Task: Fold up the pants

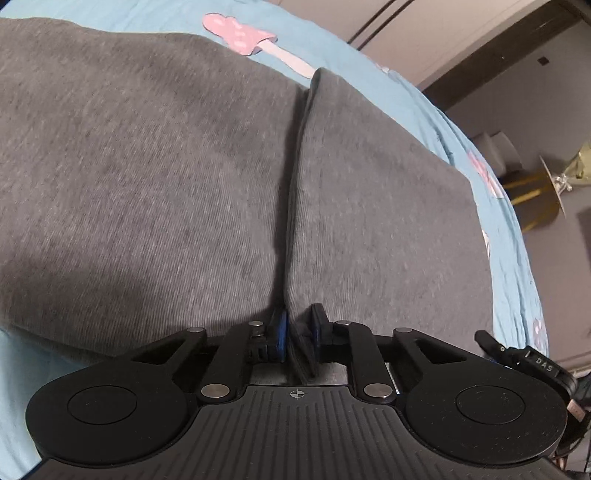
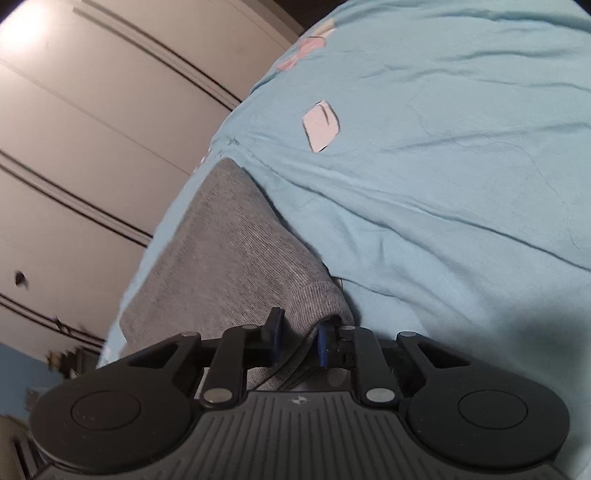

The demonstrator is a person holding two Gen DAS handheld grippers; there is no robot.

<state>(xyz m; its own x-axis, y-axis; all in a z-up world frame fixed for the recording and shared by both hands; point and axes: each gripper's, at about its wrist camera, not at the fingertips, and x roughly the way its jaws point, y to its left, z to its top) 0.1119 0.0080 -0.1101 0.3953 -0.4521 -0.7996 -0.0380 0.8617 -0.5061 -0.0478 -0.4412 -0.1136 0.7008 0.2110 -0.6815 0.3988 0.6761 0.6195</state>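
The grey knit pants (image 1: 155,192) lie spread over a light blue bedsheet (image 1: 509,236) and fill most of the left wrist view. A fold line runs up the middle. My left gripper (image 1: 298,332) is shut on a pinch of the pants fabric at the near edge. In the right wrist view a narrower part of the pants (image 2: 229,258) stretches away along the bed's left edge. My right gripper (image 2: 300,338) is shut on its ribbed hem. The blue pads of both grippers press the cloth between them.
The bedsheet (image 2: 443,166) has pink patches (image 2: 320,126) and a pink mushroom print (image 1: 240,35). A pale wardrobe wall (image 2: 92,129) stands to the left of the bed. A yellow-legged stand (image 1: 535,192) stands beyond the bed's right edge.
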